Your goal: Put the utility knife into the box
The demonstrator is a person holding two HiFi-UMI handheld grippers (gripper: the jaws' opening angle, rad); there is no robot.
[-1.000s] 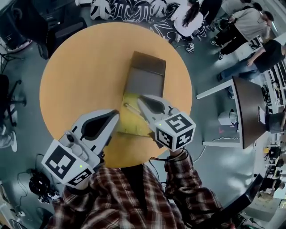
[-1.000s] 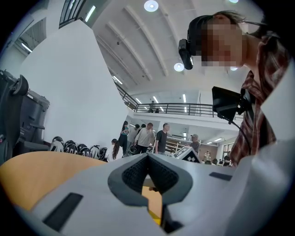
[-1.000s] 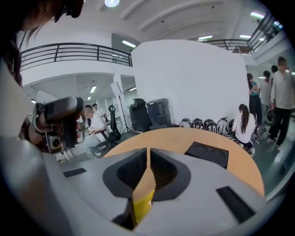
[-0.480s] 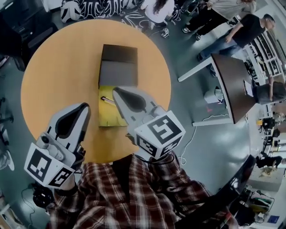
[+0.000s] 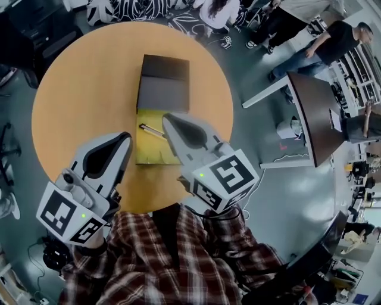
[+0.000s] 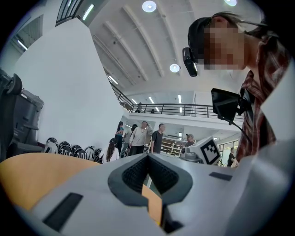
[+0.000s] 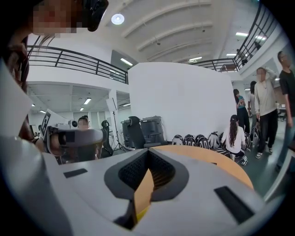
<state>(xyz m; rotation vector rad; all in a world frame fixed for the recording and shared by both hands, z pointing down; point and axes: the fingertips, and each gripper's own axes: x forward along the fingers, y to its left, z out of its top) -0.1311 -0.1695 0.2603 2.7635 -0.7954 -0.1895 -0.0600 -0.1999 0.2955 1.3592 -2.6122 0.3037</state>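
On the round orange table [image 5: 71, 89] lies an open box [image 5: 156, 152] with a yellow inside and a dark grey lid [image 5: 164, 89] folded back beyond it. The utility knife [image 5: 151, 130], slim and pale, rests inside the yellow part near its far left. My right gripper [image 5: 167, 118] hovers over the box's right side, its tip just right of the knife, shut with nothing in it. My left gripper [image 5: 125, 137] hangs left of the box, also shut and empty. Both gripper views look out level: the left gripper [image 6: 148, 157] and the right gripper [image 7: 148, 152] show pads together.
Several people stand on the floor beyond the table at the top right [image 5: 333, 36]. A dark desk [image 5: 309, 113] stands to the right. Patterned helmets or bags [image 5: 119, 9] lie on the floor at the table's far edge.
The head view has swung, so table and box sit further left. Both grippers loom larger and nearer the camera. The knife stays lying in the box.
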